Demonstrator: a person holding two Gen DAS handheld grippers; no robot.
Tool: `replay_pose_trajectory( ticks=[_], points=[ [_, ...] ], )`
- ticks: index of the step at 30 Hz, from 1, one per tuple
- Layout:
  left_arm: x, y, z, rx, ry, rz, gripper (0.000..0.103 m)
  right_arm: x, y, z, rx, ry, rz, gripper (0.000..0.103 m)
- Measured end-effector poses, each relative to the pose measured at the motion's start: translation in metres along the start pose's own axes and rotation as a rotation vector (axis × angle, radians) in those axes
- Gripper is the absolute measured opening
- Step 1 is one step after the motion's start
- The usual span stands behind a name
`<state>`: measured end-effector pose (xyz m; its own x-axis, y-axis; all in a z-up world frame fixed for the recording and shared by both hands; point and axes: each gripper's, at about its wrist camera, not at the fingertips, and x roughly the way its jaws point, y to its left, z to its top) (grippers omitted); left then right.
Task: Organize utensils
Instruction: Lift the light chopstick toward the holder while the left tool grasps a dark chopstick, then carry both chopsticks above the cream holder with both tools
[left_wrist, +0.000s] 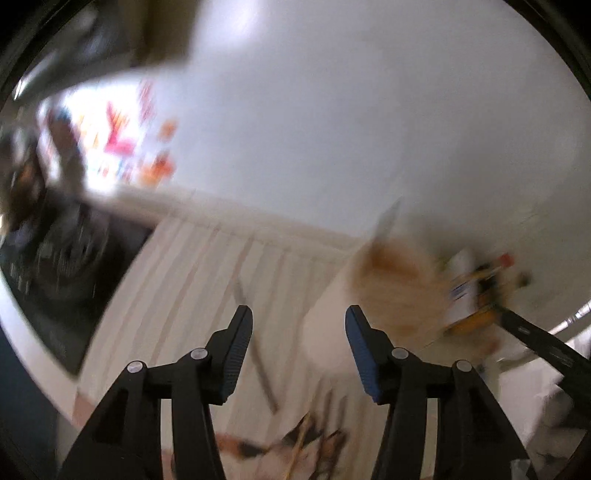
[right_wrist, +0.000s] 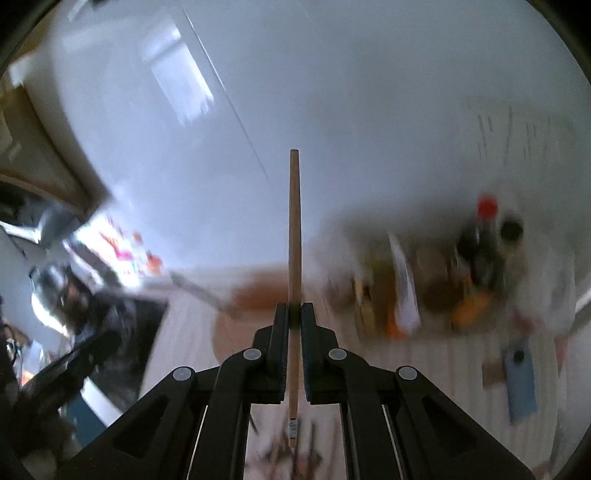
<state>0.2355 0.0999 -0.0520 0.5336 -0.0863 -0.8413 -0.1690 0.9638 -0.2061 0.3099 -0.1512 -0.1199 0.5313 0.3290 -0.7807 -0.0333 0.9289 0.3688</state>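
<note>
The right tool (right_wrist: 294, 314) is pinching a light, stiff, likely slippery wooden chopstick (right_wrist: 294, 221) low on its shaft, while the left tool (left_wrist: 299, 325) is hanging open, empty.

Your two grippers: one spread, one clamped.
Your left gripper (left_wrist: 299, 332) is held with its jaws wide apart and nothing between them. Your right gripper (right_wrist: 294, 317) has its jaws pressed together on a wooden stick (right_wrist: 294, 221) that points straight forward beyond the fingertips.
</note>
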Motion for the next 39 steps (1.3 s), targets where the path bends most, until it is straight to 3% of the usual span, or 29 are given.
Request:
replay_pose_trajectory(
  ticks=[4, 10, 13, 17, 18, 20, 28, 39],
  points=[
    [0.072, 0.04, -0.031, -0.094, 0.163, 0.082, 0.049, 0.036, -0.033, -0.043, 0.071, 0.14, -0.062, 0.007],
    [0.167, 0.06, -0.042, -0.131, 0.321, 0.156, 0.049, 0.106, -0.072, -0.088, 0.158, 0.348, -0.147, 0.007],
    [0.209, 0.063, -0.044, -0.117, 0.392, 0.185, 0.049, 0.142, -0.08, -0.105, 0.174, 0.431, -0.195, 0.007],
    [0.244, 0.064, -0.043, -0.059, 0.45, 0.237, 0.045, 0.17, -0.084, -0.113, 0.192, 0.477, -0.236, 0.007],
    [0.246, 0.063, -0.042, -0.043, 0.433, 0.242, 0.042, 0.175, -0.085, -0.114, 0.198, 0.483, -0.244, 0.007],
    [0.246, 0.058, -0.04, 0.001, 0.418, 0.23, 0.006, 0.181, -0.085, -0.114, 0.206, 0.491, -0.256, 0.007],
    [0.217, 0.049, -0.061, 0.09, 0.379, 0.213, 0.003, 0.179, -0.079, -0.111, 0.194, 0.483, -0.259, 0.007],
    [0.105, 0.013, -0.08, 0.186, 0.153, 0.182, 0.003, 0.115, -0.05, -0.104, 0.053, 0.289, -0.264, 0.007]
  ],
)
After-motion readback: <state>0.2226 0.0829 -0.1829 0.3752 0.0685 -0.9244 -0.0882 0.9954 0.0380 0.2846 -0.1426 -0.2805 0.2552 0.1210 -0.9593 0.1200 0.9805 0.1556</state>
